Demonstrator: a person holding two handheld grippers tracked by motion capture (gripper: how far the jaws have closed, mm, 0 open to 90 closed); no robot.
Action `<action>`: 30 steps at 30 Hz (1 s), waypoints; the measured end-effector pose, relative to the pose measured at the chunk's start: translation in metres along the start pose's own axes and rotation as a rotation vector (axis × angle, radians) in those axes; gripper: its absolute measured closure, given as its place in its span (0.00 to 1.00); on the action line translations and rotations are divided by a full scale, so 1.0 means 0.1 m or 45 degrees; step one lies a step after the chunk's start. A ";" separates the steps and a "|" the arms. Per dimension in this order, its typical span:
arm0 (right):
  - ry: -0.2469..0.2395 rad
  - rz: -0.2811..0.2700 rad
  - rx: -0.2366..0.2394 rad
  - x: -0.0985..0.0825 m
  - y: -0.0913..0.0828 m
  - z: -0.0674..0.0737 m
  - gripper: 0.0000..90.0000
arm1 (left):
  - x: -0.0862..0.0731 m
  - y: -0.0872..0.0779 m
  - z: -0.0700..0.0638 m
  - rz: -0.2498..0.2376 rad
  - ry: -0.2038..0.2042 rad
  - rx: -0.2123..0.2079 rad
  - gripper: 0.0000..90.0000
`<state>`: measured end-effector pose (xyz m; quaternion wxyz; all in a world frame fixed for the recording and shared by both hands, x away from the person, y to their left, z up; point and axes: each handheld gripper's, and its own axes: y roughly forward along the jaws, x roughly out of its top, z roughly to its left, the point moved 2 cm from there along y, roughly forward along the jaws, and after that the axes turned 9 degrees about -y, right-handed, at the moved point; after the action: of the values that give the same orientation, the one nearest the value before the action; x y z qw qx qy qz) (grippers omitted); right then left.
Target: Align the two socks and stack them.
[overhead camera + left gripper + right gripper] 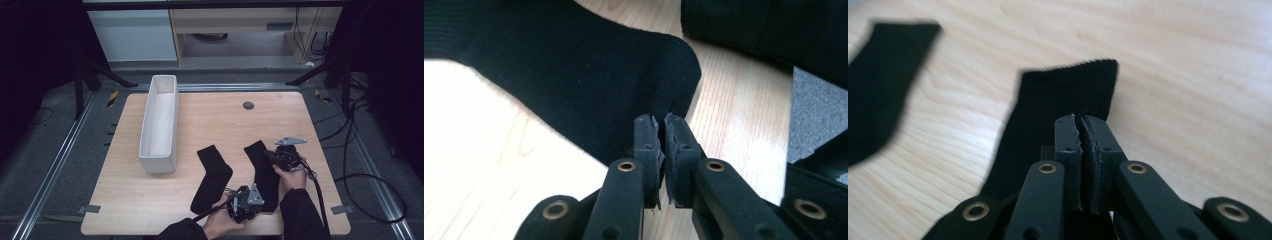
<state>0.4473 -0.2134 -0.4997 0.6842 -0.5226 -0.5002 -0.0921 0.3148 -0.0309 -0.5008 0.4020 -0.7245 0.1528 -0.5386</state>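
Black jaws of the left hand-held gripper [660, 131] pinch the toe of the right sock [262, 170]. The right hand-held gripper [1081, 131] pinches its cuff end. This sock is soft, light and floppy, so holding both ends works. Two socks lie on the wooden surface [210, 115], the left sock [212, 178] beside one white box [160, 122].

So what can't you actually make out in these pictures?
- High view: the toe of the right sock, covered by the left gripper.
- Left gripper view: whether fabric sits between the closed jaws; they cover it.
- Right gripper view: the other sock, blurred and cut off at the left edge.
- High view: the white box floor, washed out.
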 end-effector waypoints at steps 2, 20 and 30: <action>0.004 -0.041 0.010 0.06 -0.07 0.03 0.95 | -0.02 -0.10 0.01 -0.022 0.010 -0.008 0.94; -0.168 -0.273 0.197 0.71 -0.12 0.83 0.96 | -0.59 -1.14 0.26 -0.119 -0.020 0.144 0.94; -0.203 -0.243 0.266 0.89 0.25 1.17 0.96 | -0.91 -1.32 0.38 -0.123 -0.124 0.153 0.94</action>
<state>0.4377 -0.0720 -0.4511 0.6812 -0.4044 -0.6071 -0.0623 0.2868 0.1283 -0.4657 0.4253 -0.7309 0.0654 -0.5297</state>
